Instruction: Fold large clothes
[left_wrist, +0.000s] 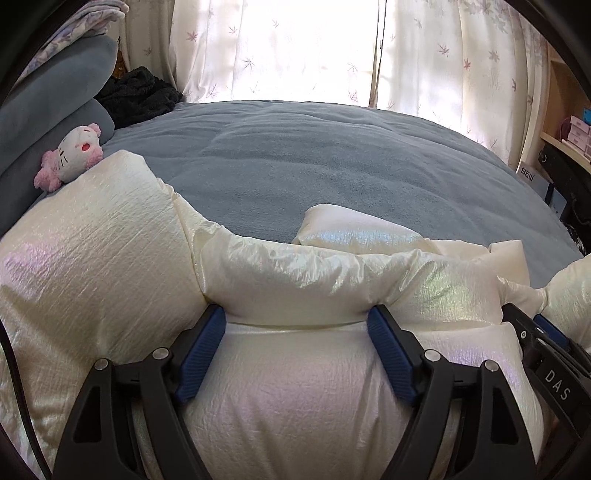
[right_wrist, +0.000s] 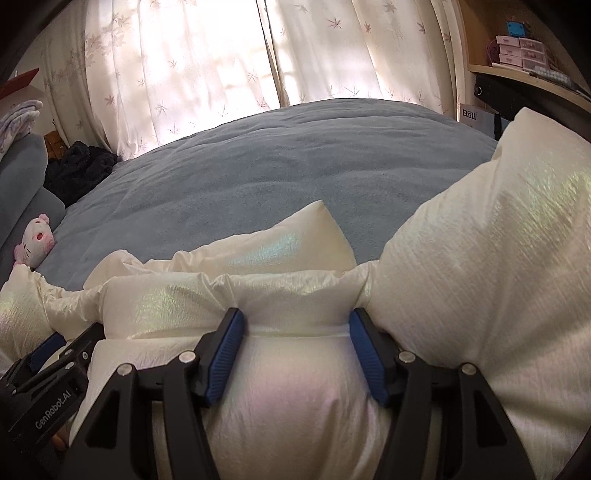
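Left wrist view: left gripper (left_wrist: 297, 321) pinches the puffy shiny cream padded jacket (left_wrist: 295, 387); right gripper (right_wrist: 295, 325) pinches it too, keeping its fold on the blue bed (left_wrist: 332, 162).

A bed (left_wrist: 314, 162) with a grey-blue cover fills the middle of the room. Behind it, at the far side, pale leaf-print curtains (left_wrist: 280, 48) glow with daylight. A wooden shelf (right_wrist: 517, 48) with small boxes stands far right; grey pillows (left_wrist: 55, 85) lie left.
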